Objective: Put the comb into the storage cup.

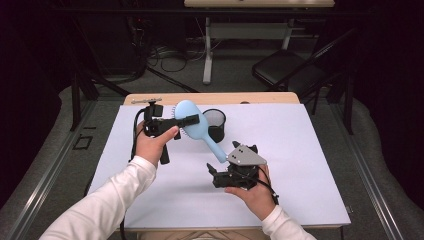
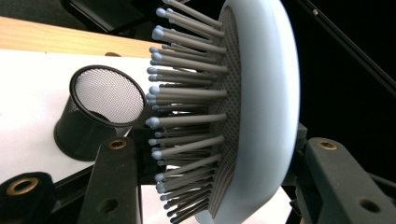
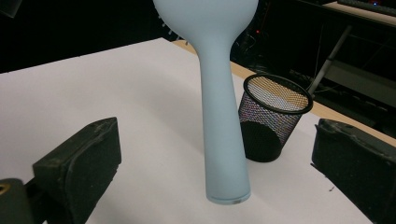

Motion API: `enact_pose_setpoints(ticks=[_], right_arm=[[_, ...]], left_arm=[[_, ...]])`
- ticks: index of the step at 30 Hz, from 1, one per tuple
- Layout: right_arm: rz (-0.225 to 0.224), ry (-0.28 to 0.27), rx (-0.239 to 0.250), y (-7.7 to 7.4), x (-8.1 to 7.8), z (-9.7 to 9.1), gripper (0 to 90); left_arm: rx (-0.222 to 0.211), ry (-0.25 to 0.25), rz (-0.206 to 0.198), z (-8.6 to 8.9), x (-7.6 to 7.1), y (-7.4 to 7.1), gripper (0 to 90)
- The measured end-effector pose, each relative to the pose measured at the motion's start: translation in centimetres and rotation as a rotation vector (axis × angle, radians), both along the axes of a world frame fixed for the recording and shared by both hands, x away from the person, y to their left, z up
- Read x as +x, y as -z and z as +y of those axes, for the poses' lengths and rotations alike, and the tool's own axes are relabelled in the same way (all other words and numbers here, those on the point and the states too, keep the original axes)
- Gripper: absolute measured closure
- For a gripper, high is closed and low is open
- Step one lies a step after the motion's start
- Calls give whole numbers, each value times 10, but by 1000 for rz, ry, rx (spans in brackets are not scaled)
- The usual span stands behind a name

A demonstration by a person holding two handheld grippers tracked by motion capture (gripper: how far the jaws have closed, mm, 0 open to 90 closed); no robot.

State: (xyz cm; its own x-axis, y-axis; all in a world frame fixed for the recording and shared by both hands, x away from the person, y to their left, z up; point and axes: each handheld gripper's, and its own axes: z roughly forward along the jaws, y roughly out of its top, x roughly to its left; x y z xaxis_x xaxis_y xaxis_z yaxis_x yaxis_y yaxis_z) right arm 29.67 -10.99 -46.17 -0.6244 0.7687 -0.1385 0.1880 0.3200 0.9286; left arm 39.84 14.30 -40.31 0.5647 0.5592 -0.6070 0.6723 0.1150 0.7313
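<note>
Clamping the head of the pale blue hairbrush [image 2: 261, 107], my left gripper [image 1: 186, 121] has one jaw against the smooth back and the other among the grey bristles [image 2: 187, 116], so the brush hangs clear of the white sheet [image 1: 310, 150] with its handle [image 3: 224, 140] slanting down toward five o'clock in the high view. My right gripper [image 1: 227, 162] stands with jaws wide apart, holding nothing; in the right gripper view the handle's butt end sits between the two black jaws, apart from both. I judge the step in hand to be a hand-over of the handle to the right gripper, probably so that the brush can be stood in the black mesh cup [image 1: 216, 125], which sits upright just beyond the brush at about one o'clock from the handle.

To do this well, I would advance the right gripper until the lower handle lies deep between the pads, centred rather than at their tips, and only then bring the jaws together. The handle is smooth and tapering, so a hold too near the butt could slip. The left gripper should stay firm until the right has a sure hold; the bristle side gives a soft, yielding purchase, so any twist now may tilt the brush. I would also keep the handle away from the cup's rim.
</note>
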Motion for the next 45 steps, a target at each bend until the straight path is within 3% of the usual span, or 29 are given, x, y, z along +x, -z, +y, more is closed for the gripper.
enact_pose_setpoints(ticks=[11, 22, 34, 45], right_arm=[[3, 1, -17, 3, 0, 2, 33], [9, 5, -28, 4, -1, 5, 12], [17, -7, -38, 6, -1, 6, 0], [17, -11, -43, 9, -1, 7, 0]], left_arm=[[37, -16, -41, 2, -2, -4, 502], [57, -34, -91, 6, -3, -8, 503], [106, -33, -148, 7, -5, -15, 503], [128, -23, -166, 8, -7, -18, 503]])
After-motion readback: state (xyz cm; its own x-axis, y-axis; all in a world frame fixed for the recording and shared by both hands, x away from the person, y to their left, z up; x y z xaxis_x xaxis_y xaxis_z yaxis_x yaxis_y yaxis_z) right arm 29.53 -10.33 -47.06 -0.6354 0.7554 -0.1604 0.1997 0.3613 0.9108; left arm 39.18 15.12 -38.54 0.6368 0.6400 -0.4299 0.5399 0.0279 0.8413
